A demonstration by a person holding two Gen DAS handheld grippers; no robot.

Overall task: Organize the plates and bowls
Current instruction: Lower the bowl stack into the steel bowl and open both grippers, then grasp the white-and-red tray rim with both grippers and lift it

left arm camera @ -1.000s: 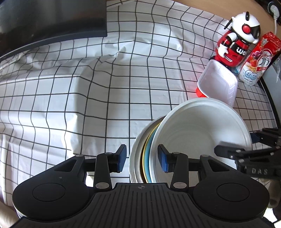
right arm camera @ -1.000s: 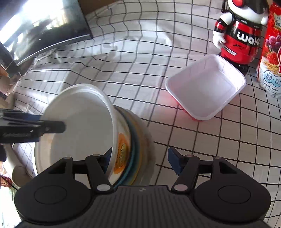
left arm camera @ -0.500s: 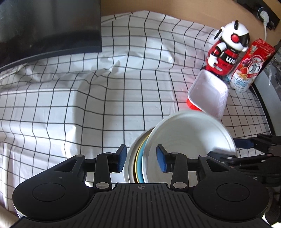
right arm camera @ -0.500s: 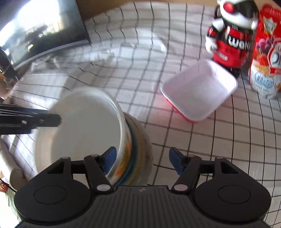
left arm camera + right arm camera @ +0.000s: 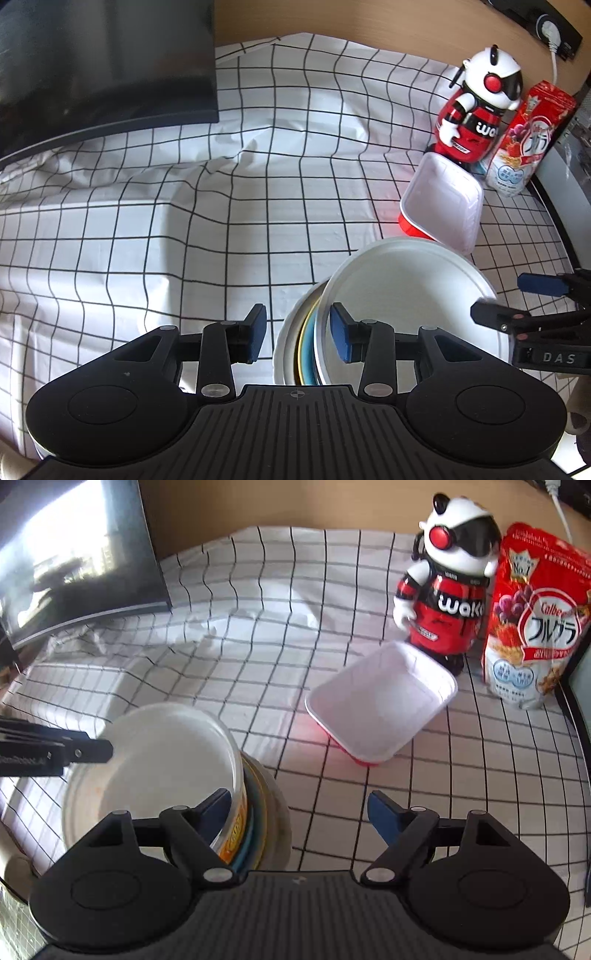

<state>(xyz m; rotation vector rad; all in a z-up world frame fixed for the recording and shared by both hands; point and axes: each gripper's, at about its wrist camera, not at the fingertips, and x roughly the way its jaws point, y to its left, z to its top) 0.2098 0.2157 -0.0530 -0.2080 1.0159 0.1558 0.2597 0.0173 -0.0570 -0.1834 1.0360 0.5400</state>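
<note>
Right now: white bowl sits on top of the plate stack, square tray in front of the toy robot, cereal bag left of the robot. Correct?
One slip: the cereal bag stands right of the toy robot, not left, as the right wrist view shows. The rest holds.

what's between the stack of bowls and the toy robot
The square white tray with a red base lies between the bowl stack and the toy robot; clearest in the right wrist view.

- The stacked plates (image 5: 295, 347) under the white bowl (image 5: 406, 295) show only their rims; the left gripper (image 5: 297, 334) body covers their near side.
- The cereal bag (image 5: 532, 627) is cut off at the right edge.
- The toy robot (image 5: 476, 118) hides behind the square tray (image 5: 439, 203) at its feet.
</note>
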